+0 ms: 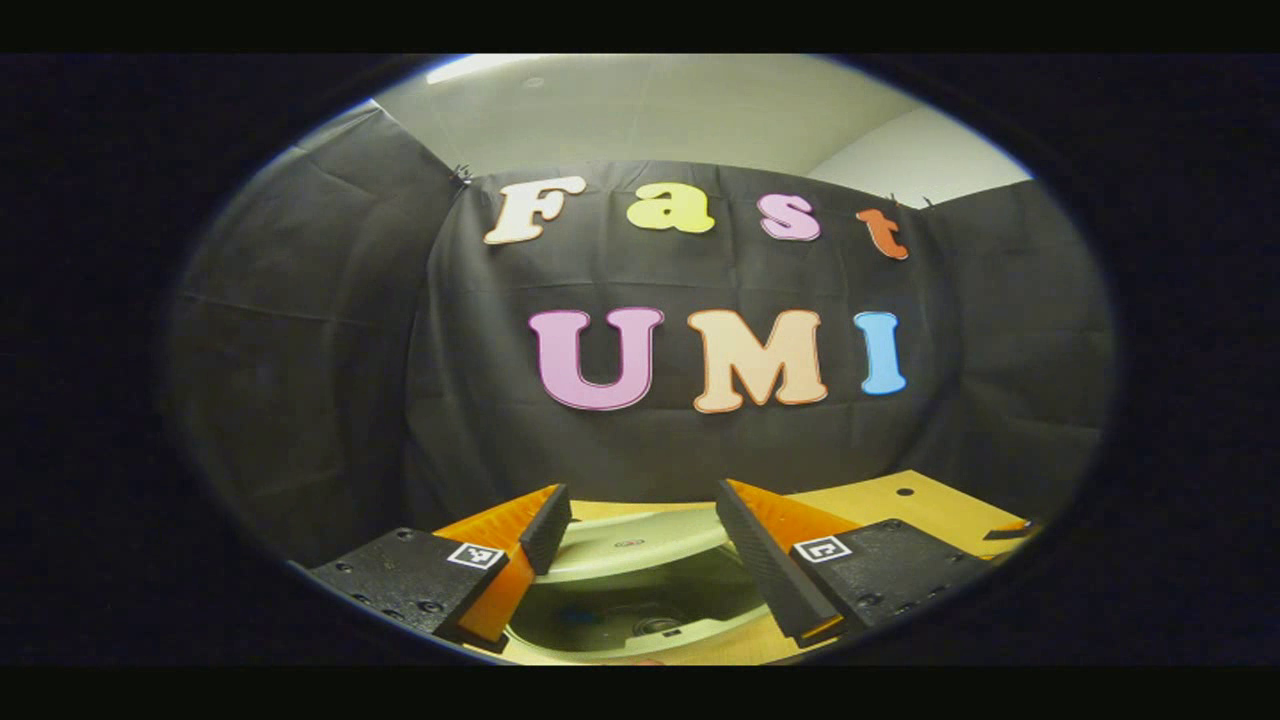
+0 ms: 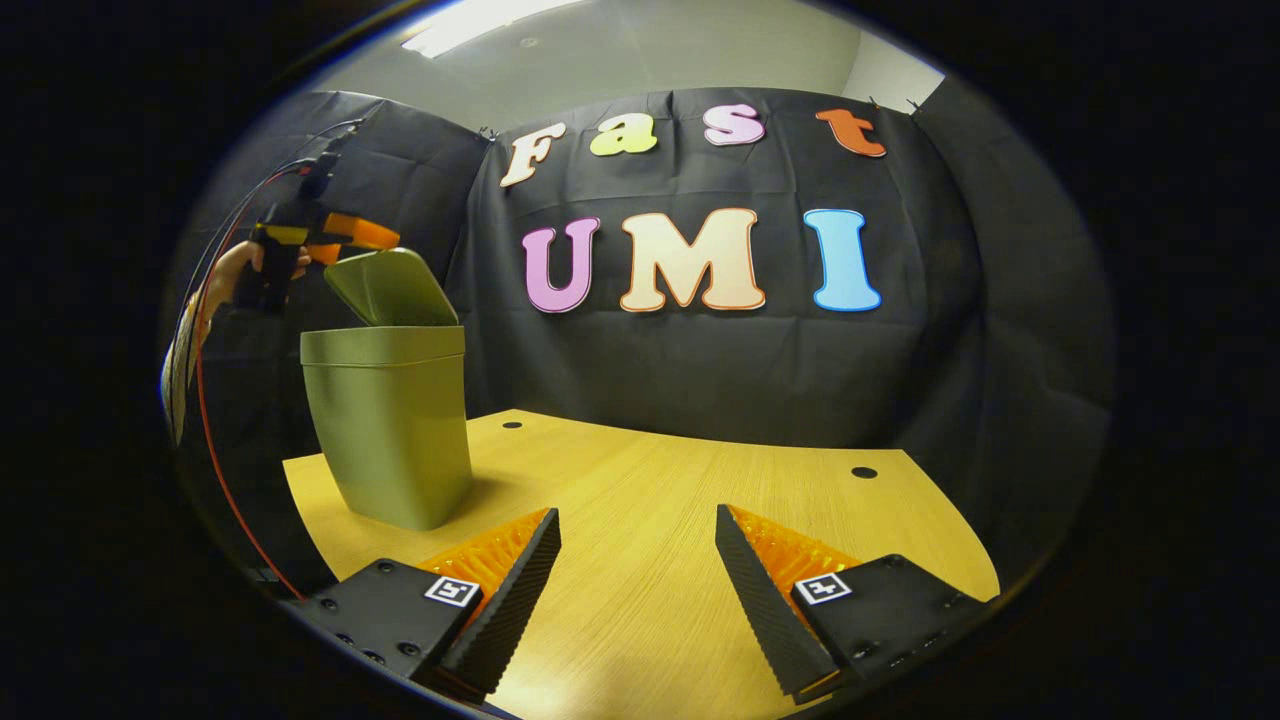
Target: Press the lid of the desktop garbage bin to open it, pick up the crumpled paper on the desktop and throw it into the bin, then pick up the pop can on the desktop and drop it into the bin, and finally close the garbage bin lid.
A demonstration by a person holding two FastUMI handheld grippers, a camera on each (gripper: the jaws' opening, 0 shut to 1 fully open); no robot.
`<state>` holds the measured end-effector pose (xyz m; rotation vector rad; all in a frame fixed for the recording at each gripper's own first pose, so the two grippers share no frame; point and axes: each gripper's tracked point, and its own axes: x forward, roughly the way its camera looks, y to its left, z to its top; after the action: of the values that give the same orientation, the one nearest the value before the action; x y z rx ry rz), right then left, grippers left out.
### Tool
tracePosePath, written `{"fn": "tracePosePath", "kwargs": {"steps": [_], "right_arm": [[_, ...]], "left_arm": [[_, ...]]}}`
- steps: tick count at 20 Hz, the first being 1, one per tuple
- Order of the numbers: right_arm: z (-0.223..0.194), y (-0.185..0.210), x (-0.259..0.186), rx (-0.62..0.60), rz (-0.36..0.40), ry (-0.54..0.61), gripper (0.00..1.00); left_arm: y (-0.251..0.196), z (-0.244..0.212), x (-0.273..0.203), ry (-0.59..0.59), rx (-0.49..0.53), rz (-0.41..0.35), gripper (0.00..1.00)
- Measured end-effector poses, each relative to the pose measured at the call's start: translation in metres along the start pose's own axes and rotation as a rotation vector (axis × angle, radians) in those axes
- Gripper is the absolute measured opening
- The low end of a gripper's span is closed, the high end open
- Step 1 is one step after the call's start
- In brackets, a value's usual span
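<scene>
The left claw (image 1: 632, 530) hangs over the bin (image 2: 390, 420), fingers spread and holding nothing; the bin's mouth lies between them, its lid (image 2: 392, 288) tipped up. In the right gripper view the bin stands at the counter's (image 2: 650, 500) left rear (a hand (image 2: 228, 275) holds the left claw just above the lid). The right claw (image 2: 638, 555) gapes empty, low over bare counter, well apart from the bin.

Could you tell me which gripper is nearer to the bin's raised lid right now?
The left. The left gripper sits just above the lid of the open bin. The right gripper hangs open over bare table, apart from the bin.
</scene>
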<state>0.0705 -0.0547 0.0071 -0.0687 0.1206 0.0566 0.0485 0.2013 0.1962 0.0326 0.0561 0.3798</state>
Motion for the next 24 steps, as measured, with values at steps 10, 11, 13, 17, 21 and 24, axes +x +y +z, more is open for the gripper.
{"fn": "tracePosePath", "kwargs": {"steps": [10,11,13,17,21,24], "right_arm": [[-0.008,0.013,0.004,-0.034,0.029,0.031,0.98],[-0.009,0.011,0.003,-0.038,0.025,0.035,0.98],[-0.012,0.008,0.005,-0.04,0.013,0.044,0.98],[-0.017,0.007,0.008,-0.016,0.02,0.065,0.98],[-0.012,0.006,0.005,-0.019,0.019,0.048,0.98],[-0.013,0.008,0.008,0.009,0.03,0.047,1.0]], "left_arm": [[0.006,-0.079,-0.005,0.053,0.036,0.07,0.9],[0.009,-0.075,-0.005,0.024,0.033,0.082,0.91],[0.008,-0.078,-0.006,0.014,0.007,0.089,0.95],[0.009,-0.078,-0.008,-0.045,0.042,0.085,0.96],[0.008,-0.078,-0.007,-0.049,0.073,0.092,0.96],[0.005,-0.078,-0.008,-0.032,0.067,0.082,0.96]]}}
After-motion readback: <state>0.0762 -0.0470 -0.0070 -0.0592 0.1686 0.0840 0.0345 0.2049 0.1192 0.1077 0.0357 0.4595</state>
